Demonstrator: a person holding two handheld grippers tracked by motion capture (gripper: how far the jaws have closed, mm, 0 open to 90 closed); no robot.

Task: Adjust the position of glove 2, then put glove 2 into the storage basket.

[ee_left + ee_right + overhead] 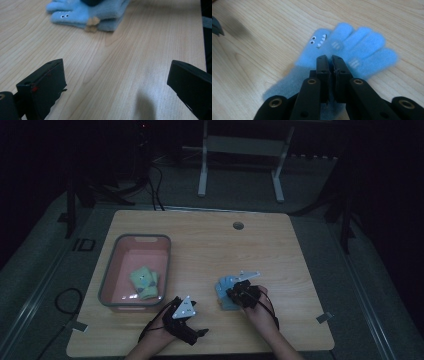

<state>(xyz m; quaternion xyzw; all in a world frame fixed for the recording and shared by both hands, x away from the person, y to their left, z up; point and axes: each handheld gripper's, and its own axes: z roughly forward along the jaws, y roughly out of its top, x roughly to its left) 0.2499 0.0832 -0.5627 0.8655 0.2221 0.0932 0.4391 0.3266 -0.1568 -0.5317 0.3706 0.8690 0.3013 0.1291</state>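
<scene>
Here, in the high view, the counter (210,245) carries a grey-rimmed bin (111,270) with a pink floor, and green gloves (144,282) lie inside it, toward its near end. To the right of the bin, on bare wood, lies the blue glove (223,290). The right tool (235,292) sits on the glove's near right part, with a hand behind it. The left tool (200,332) rests near the counter's front edge, between the bin and the glove and nearer the person, apart from both.

In the left gripper view, the left tool (115,82) has its jaws wide apart with bare counter (105,62) between them. The glove (82,15) lies farther off at the top, folded or stacked in layers, with small printed eyes on one finger and a tan tag at its edge.

In the right gripper view, the right tool (331,61) has its jaws drawn together, pads almost meeting, directly above the glove (352,50) at the palm. Whether they pinch any fabric I cannot tell. The glove lies flat on the counter (262,30), fingers spread away from the tool, with eyes and jagged teeth printed on the finger at its left side.
</scene>
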